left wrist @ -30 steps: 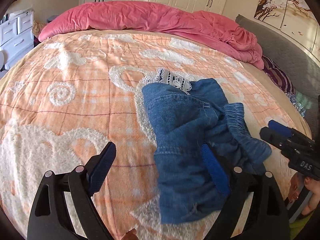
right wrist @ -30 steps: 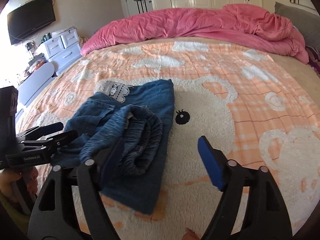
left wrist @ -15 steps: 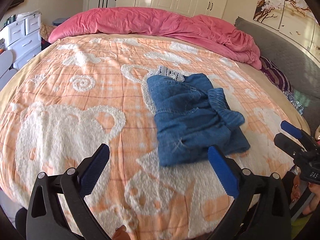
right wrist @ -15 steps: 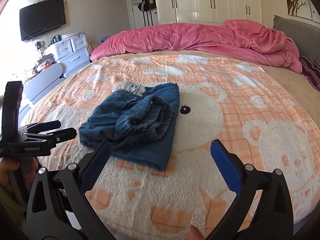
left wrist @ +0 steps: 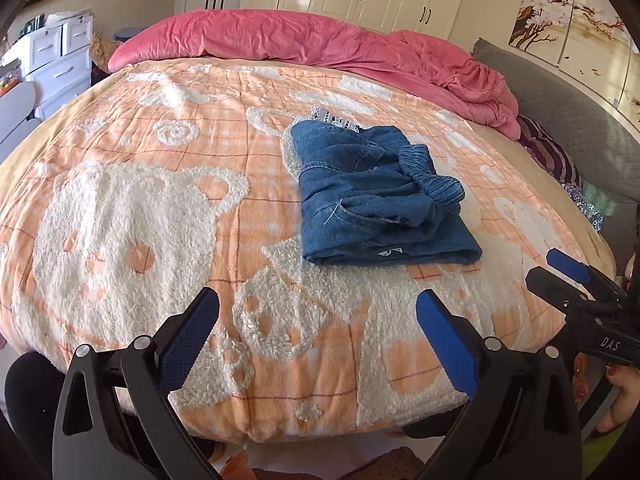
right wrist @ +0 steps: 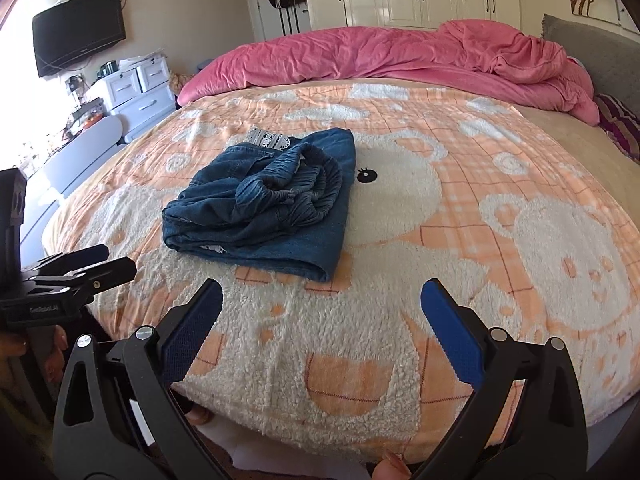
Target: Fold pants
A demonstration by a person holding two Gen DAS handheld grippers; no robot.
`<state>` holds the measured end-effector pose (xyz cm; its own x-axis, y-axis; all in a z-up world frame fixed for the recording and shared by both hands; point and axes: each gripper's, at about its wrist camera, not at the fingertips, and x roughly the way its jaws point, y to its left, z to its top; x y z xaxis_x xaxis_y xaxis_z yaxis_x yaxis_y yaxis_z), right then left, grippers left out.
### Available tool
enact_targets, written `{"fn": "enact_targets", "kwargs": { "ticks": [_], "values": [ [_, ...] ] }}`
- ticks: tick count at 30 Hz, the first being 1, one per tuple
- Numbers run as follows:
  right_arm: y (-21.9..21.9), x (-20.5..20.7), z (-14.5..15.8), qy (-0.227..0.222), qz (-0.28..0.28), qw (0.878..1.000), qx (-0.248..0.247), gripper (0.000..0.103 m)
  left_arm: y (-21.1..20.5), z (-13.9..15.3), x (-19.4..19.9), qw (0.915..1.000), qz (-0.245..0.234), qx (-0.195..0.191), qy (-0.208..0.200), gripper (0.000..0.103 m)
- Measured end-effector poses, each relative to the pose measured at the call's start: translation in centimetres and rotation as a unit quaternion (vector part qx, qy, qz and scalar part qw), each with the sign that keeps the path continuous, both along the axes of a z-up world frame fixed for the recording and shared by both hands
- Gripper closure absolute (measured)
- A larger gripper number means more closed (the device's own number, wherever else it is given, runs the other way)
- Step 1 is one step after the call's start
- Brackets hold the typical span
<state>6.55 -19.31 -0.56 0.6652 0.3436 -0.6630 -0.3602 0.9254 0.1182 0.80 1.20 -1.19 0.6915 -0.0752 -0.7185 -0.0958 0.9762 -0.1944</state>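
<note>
orange bear blanket (left wrist: 168, 208) under folded pants (left wrist: 376, 200)

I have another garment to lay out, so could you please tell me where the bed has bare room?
Free: the bear-print blanket left of the folded denim pants, and the strip between them and the near edge. Crowded: the far side under the pink duvet.

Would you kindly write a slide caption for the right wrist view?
Folded denim pants lie on the orange bear blanket, the open right gripper clear of them.
</note>
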Motion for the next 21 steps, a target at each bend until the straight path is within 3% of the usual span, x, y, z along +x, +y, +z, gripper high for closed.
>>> {"fn": "enact_targets", "kwargs": {
  "ticks": [21],
  "values": [
    [0.9, 0.0, -2.1, 0.012, 0.000, 1.000, -0.014, 0.009, -1.1, -2.2, 0.4, 0.9998, -0.008, 0.009, 0.017, 0.004]
  ]
}}
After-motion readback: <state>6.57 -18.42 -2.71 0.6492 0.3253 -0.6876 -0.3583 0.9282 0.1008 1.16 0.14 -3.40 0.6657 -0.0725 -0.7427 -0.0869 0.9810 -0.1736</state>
